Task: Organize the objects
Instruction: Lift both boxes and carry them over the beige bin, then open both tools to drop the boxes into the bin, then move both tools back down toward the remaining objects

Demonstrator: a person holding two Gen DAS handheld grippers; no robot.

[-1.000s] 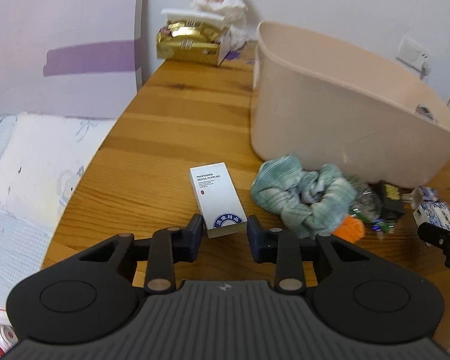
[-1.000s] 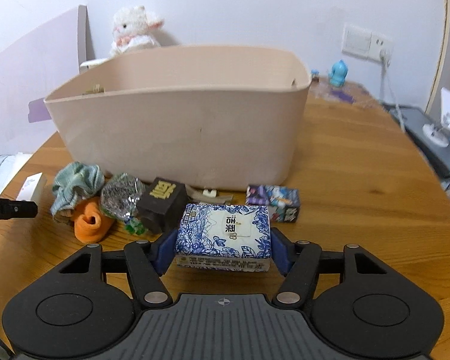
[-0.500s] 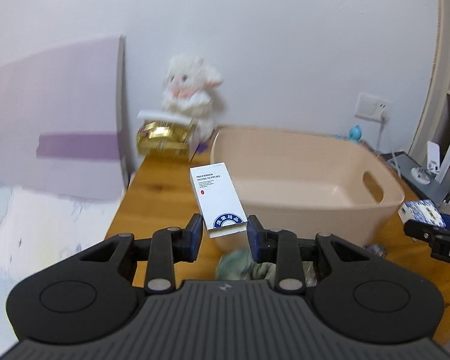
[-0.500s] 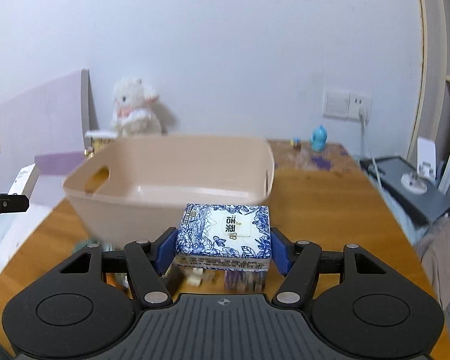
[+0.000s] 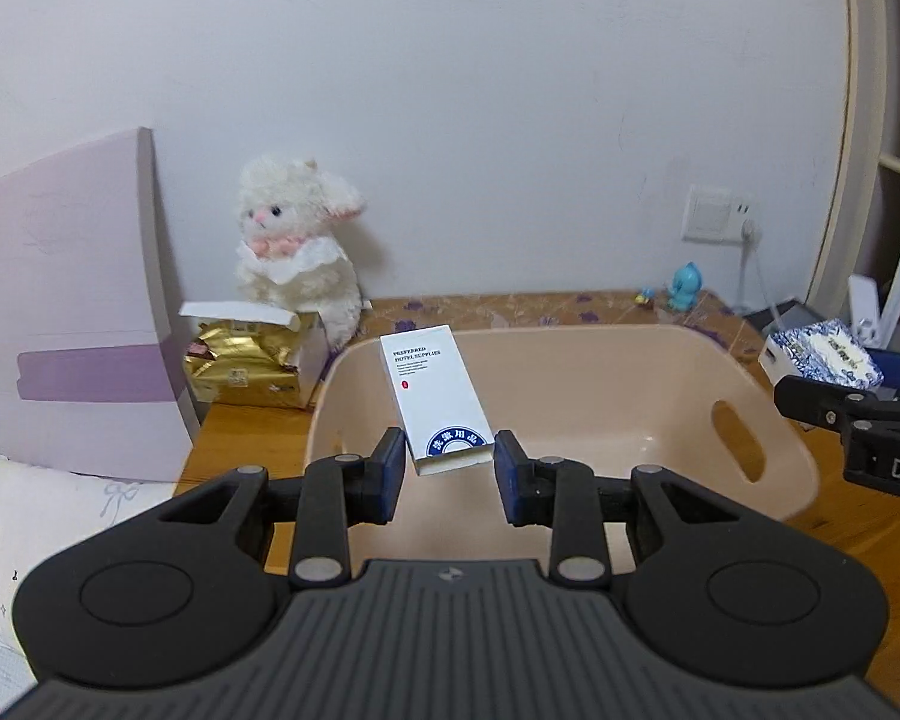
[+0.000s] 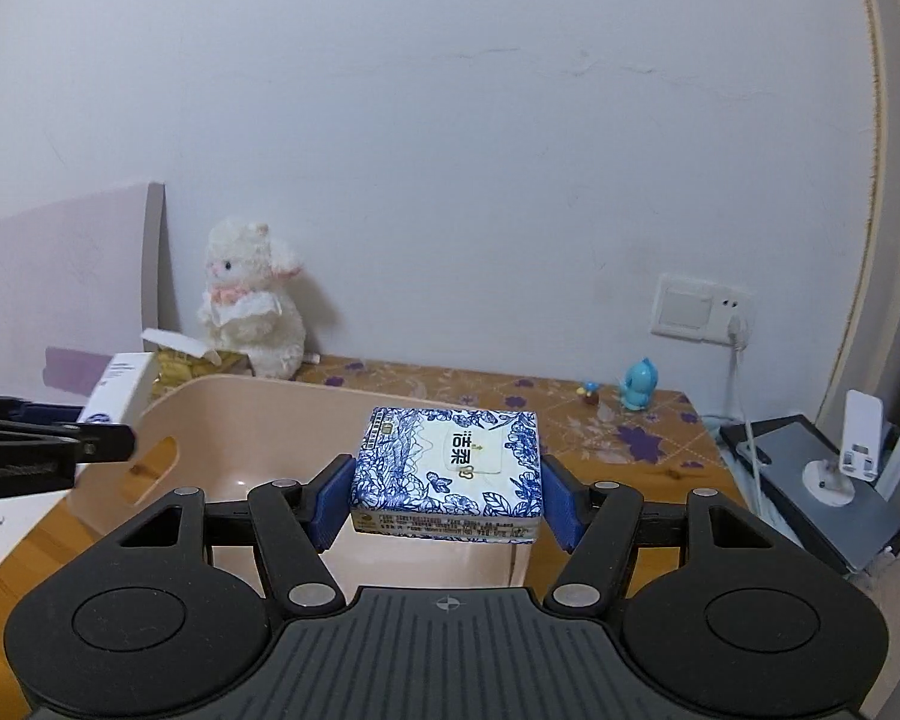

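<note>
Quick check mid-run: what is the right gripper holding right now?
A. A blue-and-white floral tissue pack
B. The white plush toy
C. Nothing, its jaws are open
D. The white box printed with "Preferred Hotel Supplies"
A: the right gripper is shut on the blue-and-white floral tissue pack, held above the beige basket.

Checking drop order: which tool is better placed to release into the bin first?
Left, probably. Its box already hangs above the bin interior; the right tool's tissue pack sits nearer the rim.
</note>
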